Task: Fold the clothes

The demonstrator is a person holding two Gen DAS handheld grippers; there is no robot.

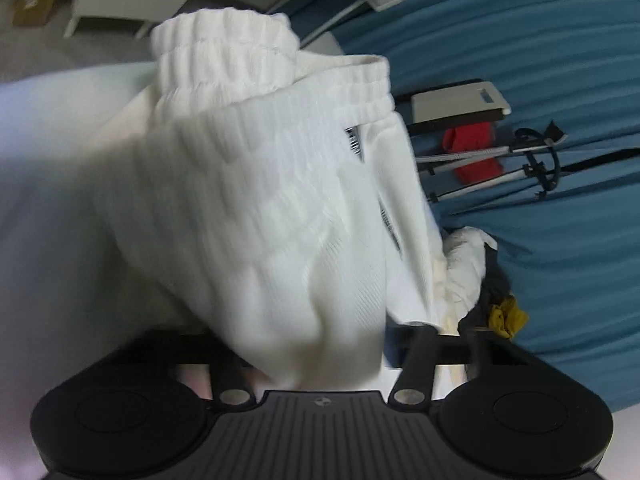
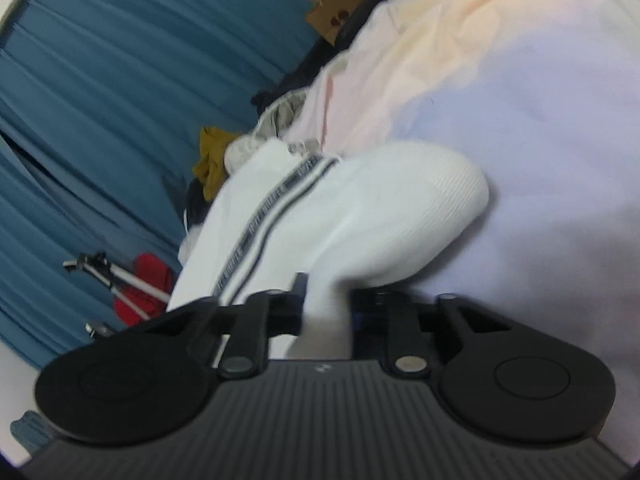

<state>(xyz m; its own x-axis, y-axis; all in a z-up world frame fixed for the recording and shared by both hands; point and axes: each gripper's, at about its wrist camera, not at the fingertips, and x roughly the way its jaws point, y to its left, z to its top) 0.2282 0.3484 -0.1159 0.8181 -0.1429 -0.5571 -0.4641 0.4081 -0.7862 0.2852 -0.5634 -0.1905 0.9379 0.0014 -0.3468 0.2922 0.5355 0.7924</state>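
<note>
Holding the white shorts [image 1: 272, 200] above the bed [image 2: 540, 160], both tongs are pinched on cloth: left tongs [image 1: 332, 356], right tongs [image 2: 326, 320]. Probably the waistband should be kept level, and the shorts lowered flat.

The white ribbed-knit shorts [image 1: 272, 200], with a gathered elastic waistband and a dark-edged lettered stripe down the side, hang bunched and lifted above the pale bed [image 2: 540, 140], apparently pinched in both tools, though blur hides the grip.
</note>
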